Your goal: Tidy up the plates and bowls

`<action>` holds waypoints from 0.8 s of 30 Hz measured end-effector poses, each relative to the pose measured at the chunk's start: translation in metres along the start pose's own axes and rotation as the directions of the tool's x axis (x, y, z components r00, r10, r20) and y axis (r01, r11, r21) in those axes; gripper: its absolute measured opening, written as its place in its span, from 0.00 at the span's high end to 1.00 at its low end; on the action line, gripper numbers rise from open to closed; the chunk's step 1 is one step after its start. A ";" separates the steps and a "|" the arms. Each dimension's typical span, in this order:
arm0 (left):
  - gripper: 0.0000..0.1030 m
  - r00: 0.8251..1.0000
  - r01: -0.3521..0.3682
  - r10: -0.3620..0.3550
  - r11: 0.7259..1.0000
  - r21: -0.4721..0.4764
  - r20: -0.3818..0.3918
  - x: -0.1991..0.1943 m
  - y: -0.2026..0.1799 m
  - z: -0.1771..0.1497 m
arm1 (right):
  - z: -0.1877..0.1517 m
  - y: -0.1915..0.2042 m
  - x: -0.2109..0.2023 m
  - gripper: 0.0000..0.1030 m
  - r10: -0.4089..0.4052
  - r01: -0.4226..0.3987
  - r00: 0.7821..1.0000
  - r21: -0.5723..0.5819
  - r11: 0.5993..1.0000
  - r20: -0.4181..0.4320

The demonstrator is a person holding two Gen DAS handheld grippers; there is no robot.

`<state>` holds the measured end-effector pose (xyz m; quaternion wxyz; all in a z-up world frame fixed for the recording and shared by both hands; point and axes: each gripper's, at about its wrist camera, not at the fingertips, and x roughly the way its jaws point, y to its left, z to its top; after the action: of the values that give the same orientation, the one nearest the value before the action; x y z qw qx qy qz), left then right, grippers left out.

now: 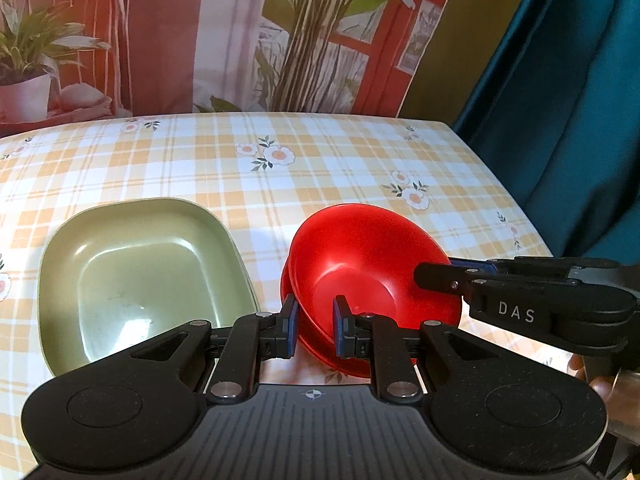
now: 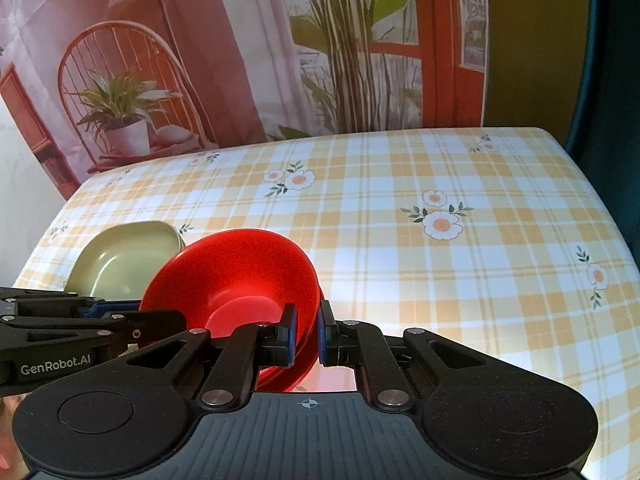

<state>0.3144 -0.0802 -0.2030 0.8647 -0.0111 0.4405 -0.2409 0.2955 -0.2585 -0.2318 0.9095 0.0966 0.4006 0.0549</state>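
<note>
Both grippers' fingers apparently clamping stacked red bowls.

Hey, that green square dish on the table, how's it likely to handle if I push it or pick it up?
The green square dish looks like thin moulded plastic, so probably light and stiff. Its glossy surface may be slippery between the fingers. With a broad flat bottom sitting on the checked tablecloth, it would likely slide when pushed rather than tip, and seems unlikely to roll.

Checked tablecloth, printed backdrop
</note>
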 end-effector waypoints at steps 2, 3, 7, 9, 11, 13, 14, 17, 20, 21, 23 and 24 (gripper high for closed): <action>0.82 1.000 -0.002 0.002 1.000 0.009 0.000 0.000 -0.001 0.000 | -0.001 -0.001 0.000 0.90 -0.004 0.004 1.000 -0.002 1.000 0.003; 0.82 1.000 -0.001 0.001 1.000 0.013 0.000 0.001 -0.002 0.000 | -0.001 -0.001 -0.001 0.90 -0.006 0.006 1.000 -0.003 1.000 0.005; 0.82 1.000 -0.002 0.002 1.000 0.014 0.001 0.001 -0.002 -0.001 | -0.003 -0.001 -0.001 0.88 -0.010 0.011 1.000 -0.010 1.000 0.011; 0.82 1.000 -0.005 0.005 1.000 0.012 0.002 0.001 -0.002 -0.001 | -0.003 -0.001 -0.001 0.86 -0.010 0.010 1.000 -0.006 1.000 0.008; 0.82 1.000 -0.006 0.006 1.000 0.012 0.002 0.001 -0.002 -0.001 | -0.005 -0.002 -0.001 0.85 -0.009 0.009 1.000 0.001 1.000 0.008; 0.81 1.000 -0.006 0.006 1.000 0.011 0.002 0.001 -0.002 -0.001 | -0.006 -0.003 -0.001 0.85 -0.011 0.011 1.000 0.002 1.000 0.008; 0.81 1.000 -0.008 0.008 1.000 0.012 0.002 0.001 -0.002 -0.001 | -0.007 -0.003 0.000 0.85 -0.010 0.010 1.000 0.003 1.000 0.007; 0.81 1.000 -0.005 0.005 1.000 0.005 0.001 0.001 -0.001 -0.001 | -0.007 -0.003 -0.001 0.85 -0.010 0.010 1.000 0.007 1.000 0.007; 0.81 1.000 -0.003 0.003 1.000 -0.005 0.002 0.001 0.000 0.000 | -0.008 -0.004 0.000 0.85 -0.011 0.011 1.000 0.014 1.000 0.006; 0.81 1.000 -0.003 0.003 1.000 -0.010 0.002 0.001 0.001 0.000 | -0.009 -0.005 0.000 0.85 -0.011 0.011 1.000 0.017 1.000 0.005; 0.77 1.000 -0.002 0.002 1.000 -0.028 0.000 0.000 0.004 -0.001 | -0.011 -0.006 0.001 0.84 -0.011 0.010 1.000 0.027 1.000 0.003; 0.77 1.000 0.002 -0.002 0.999 -0.041 0.002 0.000 0.007 -0.001 | -0.012 -0.007 0.002 0.84 -0.010 0.010 1.000 0.030 0.999 0.001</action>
<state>0.3162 -0.0739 -0.2047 0.8645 -0.0296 0.4448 -0.2324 0.2881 -0.2634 -0.2422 0.9085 0.1086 0.4011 0.0442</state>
